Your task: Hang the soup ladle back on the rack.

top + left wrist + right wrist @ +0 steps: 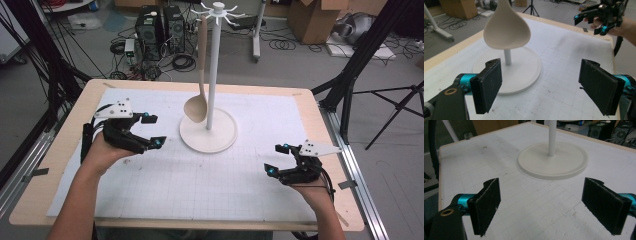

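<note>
A beige spoon [200, 75] hangs by its handle from a hook of the white rack [214, 60]; its bowl [507, 28] dangles just above the rack's round base [220, 140]. My left gripper [152, 131] is left of the base, low over the mat, open with nothing between its pads [488, 86]. My right gripper [276, 159] rests at the mat's right side, open and empty. The right gripper's own view has the base [564, 167] and the pole ahead of its black pads [486, 205]. The left gripper view also shows the right gripper [591, 22] far off.
A white gridded mat [165, 185] covers the wooden table [65, 145]. Black frame legs stand at both table sides. Computer towers, cables and cardboard boxes sit on the floor beyond the far edge.
</note>
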Demonstrator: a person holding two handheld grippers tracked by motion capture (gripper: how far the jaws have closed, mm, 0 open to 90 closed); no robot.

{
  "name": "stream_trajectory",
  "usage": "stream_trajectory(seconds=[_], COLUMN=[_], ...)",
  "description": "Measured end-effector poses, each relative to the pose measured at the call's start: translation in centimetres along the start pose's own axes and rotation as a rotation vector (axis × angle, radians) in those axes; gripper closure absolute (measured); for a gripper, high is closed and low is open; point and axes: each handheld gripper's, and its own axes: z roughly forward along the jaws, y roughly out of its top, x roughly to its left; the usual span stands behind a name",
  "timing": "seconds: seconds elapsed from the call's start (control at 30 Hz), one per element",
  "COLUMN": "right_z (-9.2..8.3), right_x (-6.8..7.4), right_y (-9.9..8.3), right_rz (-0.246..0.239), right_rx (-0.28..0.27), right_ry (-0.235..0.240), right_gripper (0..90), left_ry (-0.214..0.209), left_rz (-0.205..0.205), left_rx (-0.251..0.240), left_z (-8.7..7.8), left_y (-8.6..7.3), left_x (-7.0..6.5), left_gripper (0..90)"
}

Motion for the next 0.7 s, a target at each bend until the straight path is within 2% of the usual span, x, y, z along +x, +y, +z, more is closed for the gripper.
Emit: stream_trajectory(seconds=[0.1,0.27,0.43,0.47,0.5,0.53,0.6,0.7], right_z=[0.1,0.2,0.5,0.6,0.7,0.8,0.8,0.7], right_x=[0.0,-0.2,-0.4,-0.4,-0.4,-0.4,-0.4,-0.4], right_y=[0.0,-0.1,-0.4,-0.5,-0.5,-0.5,-0.5,-0.5], right_rz=[0.000,0.003,0.013,0.016,0.016,0.016,0.013,0.016], right_rx=[-0.001,-0.001,0.011,0.013,0.019,0.020,0.016,0.015], right_ry=[0.001,0.000,0.001,0.001,0.003,0.004,0.003,-0.003], right_gripper=[14.5,14.5,14.4,14.4,14.4,14.4,14.4,14.4], left_ry=[-0.005,0.012,0.045,0.033,0.029,0.037,0.035,0.033], left_rz=[-0.015,-0.024,-0.035,-0.042,-0.056,-0.046,-0.044,-0.038], left_rx=[-0.007,-0.004,-0.008,-0.016,0.007,0.016,0.006,0.016], left_z=[0.5,0.9,1.0,1.1,1.3,1.4,1.5,1.7], left_y=[-1.5,-3.2,-4.6,-4.9,-4.9,-4.9,-4.9,-5.0], left_x=[-0.4,-0.8,-0.9,-0.8,-0.7,-0.7,-0.8,-1.0], left_gripper=[18.8,17.7,17.5,17.5,17.6,17.6,17.6,17.6])
